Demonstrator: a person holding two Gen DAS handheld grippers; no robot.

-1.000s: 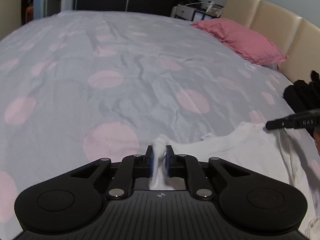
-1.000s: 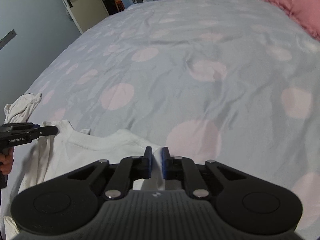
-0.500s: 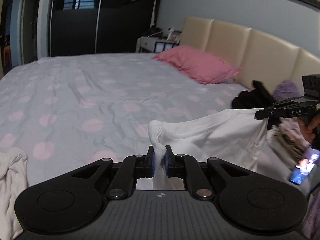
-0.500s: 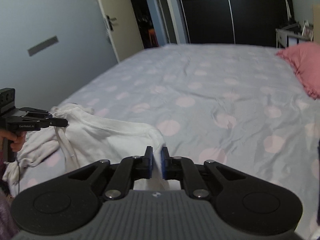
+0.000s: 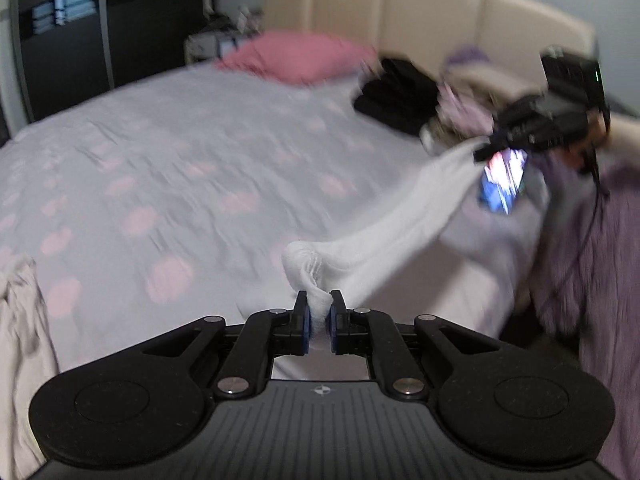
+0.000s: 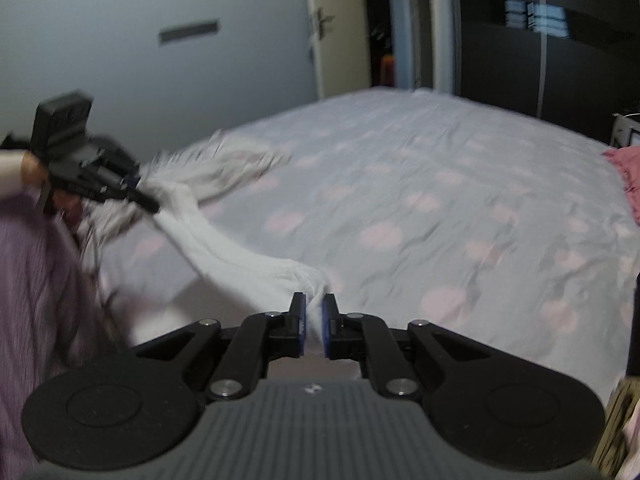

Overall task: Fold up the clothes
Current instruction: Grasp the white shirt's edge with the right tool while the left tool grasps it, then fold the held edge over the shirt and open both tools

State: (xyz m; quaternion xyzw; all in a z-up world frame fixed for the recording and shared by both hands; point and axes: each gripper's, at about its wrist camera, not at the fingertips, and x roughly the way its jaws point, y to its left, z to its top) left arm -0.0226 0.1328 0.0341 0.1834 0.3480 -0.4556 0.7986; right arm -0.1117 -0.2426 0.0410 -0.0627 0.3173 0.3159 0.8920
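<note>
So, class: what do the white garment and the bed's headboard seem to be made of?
White garment: soft knit fabric, probably cotton; it drapes, bunches, and shows a ribbed, stitched edge. Headboard: smooth cream padded panels, likely leather or a faux version, with faint sheen and seams.

Black tongs (image 5: 319,322) with blue pads (image 6: 303,326); fuzzy purple sleeve (image 5: 600,264).
</note>
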